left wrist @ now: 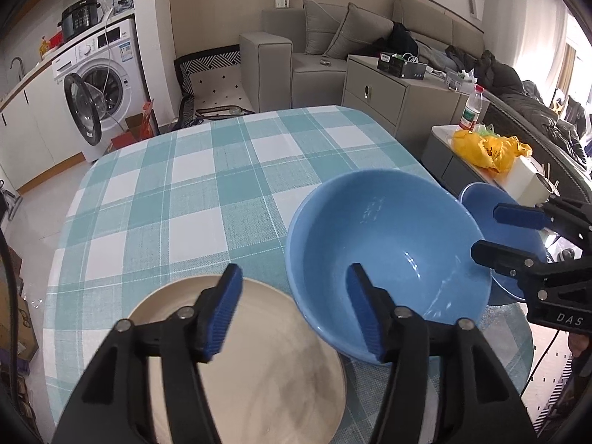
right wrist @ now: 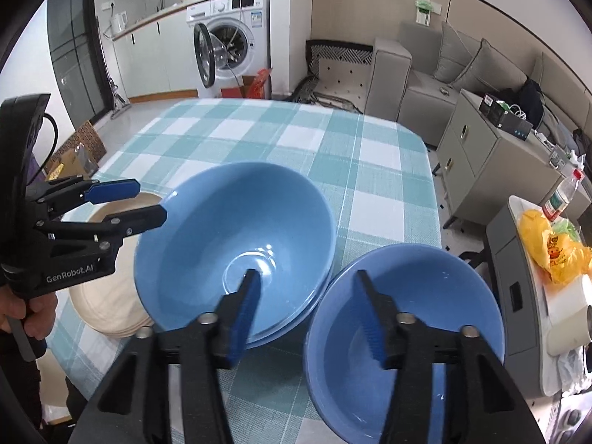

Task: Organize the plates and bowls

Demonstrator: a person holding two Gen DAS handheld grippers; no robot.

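Checked teal-and-white cloth is covering the counter (right wrist: 370, 155), whose far half is lying bare and offering open room for moving; a washing machine (right wrist: 229, 40) with its door hanging open is standing beyond the far edge, and a grey sofa (left wrist: 333, 37) and a grey cabinet (right wrist: 492, 162) are sitting off the far right corner. Along the near edge, the cream plates (right wrist: 107, 296) are sitting stacked at the left, the large blue bowls (right wrist: 236, 244) are resting nested in the middle, just beside the plates, and a smaller blue bowl (right wrist: 407, 318) is sitting at the right, close against the large ones near the counter's right edge. Past that edge, a side table is carrying a yellow bag (right wrist: 551, 248) and a bottle (right wrist: 562, 199), crowding the right flank. The left hand-held gripper (left wrist: 292, 307) is hovering with jaws parted wide and empty, one finger over the plates and the other over the large bowl's rim. The right hand-held gripper (right wrist: 310, 318) is likewise standing parted and gripping nothing, straddling the gap between the large bowls and the smaller one.
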